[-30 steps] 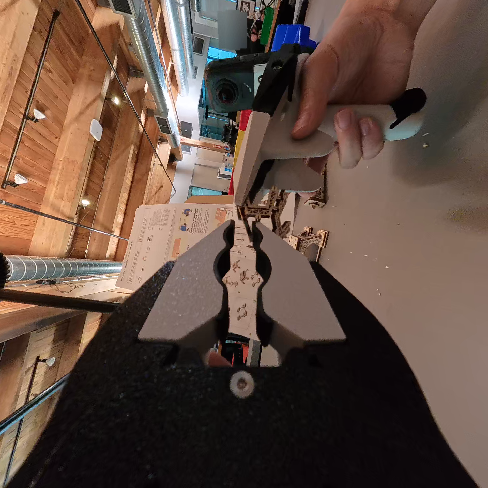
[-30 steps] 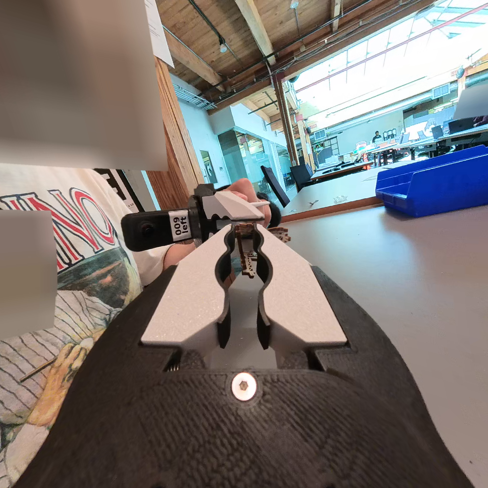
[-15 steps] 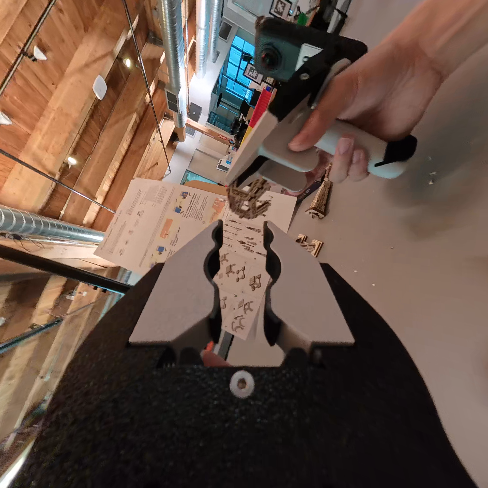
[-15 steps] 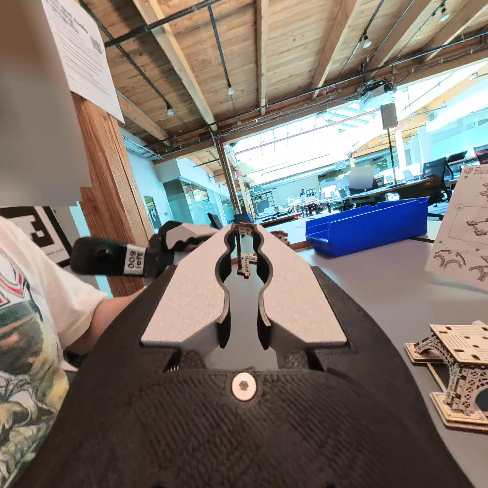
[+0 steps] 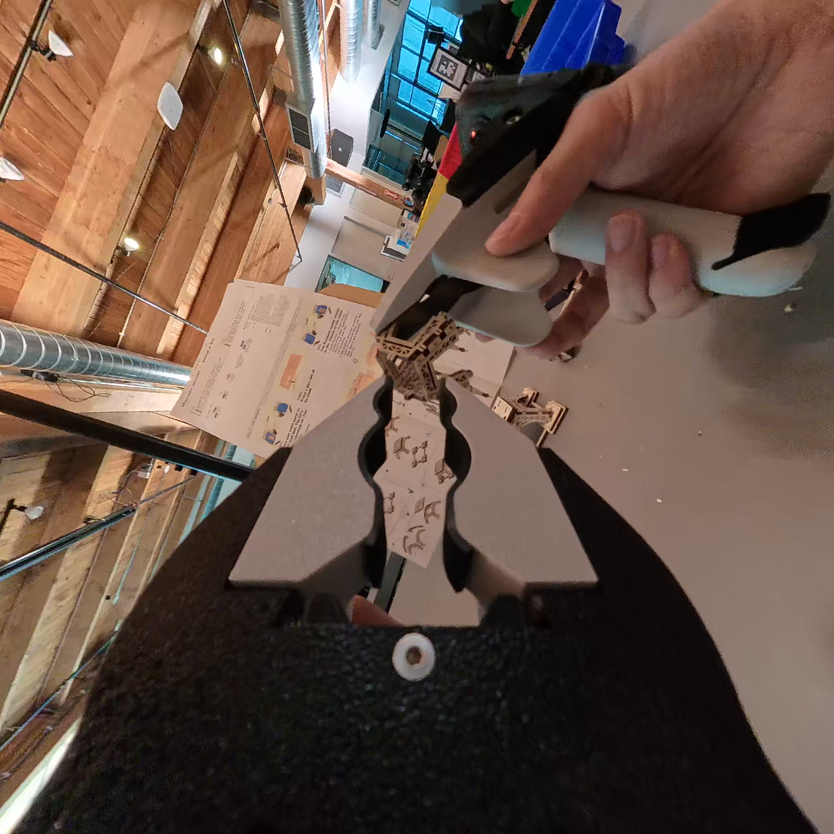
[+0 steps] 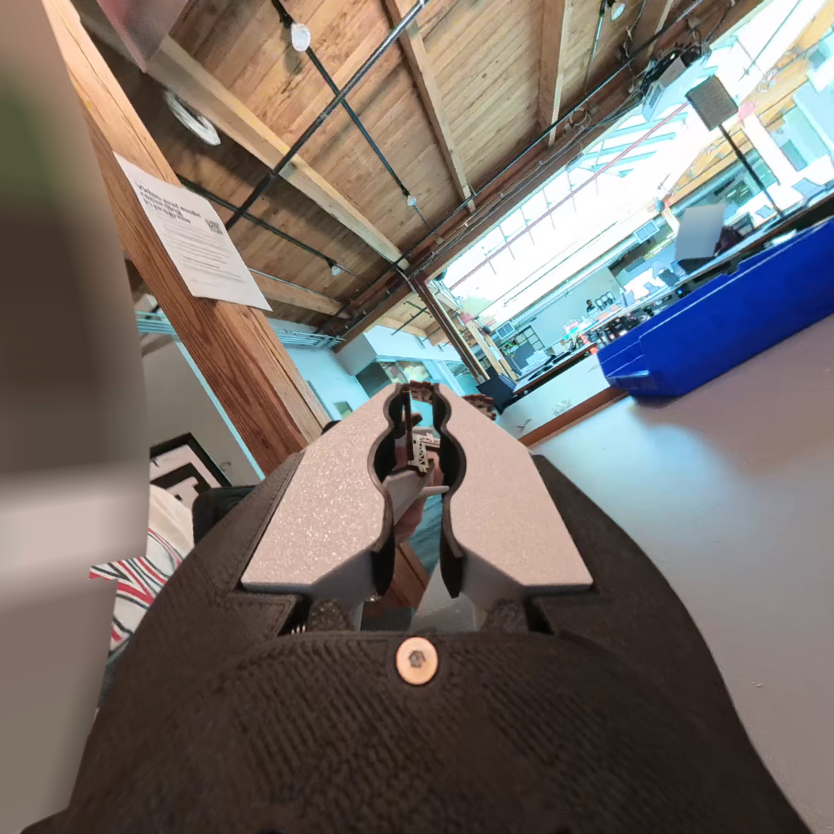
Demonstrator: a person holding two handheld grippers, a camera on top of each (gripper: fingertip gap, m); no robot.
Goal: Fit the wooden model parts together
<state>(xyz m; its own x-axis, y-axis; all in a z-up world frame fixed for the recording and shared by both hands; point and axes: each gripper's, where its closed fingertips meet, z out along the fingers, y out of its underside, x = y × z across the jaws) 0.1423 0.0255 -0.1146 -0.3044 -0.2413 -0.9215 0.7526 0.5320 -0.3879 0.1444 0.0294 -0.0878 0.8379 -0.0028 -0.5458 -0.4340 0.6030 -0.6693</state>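
Observation:
A wooden lattice model part hangs in the air between both grippers. In the left wrist view, my left gripper has its tips narrowly apart and closed on the part's lower end. My right gripper, held by a hand, comes in from the upper right and is shut on the part's upper end. In the right wrist view, my right gripper pinches a wooden piece at its tips. The lattice and one left finger show through the gap.
A small wooden arch base stands on the grey table. An instruction sheet and a parts diagram sheet lie behind. A blue bin sits at the far right and a wooden post stands at the left.
The left gripper opened about half a second ago and has narrowed again onto the lattice part. The right gripper carried the part down to the left tips and tilted upward.

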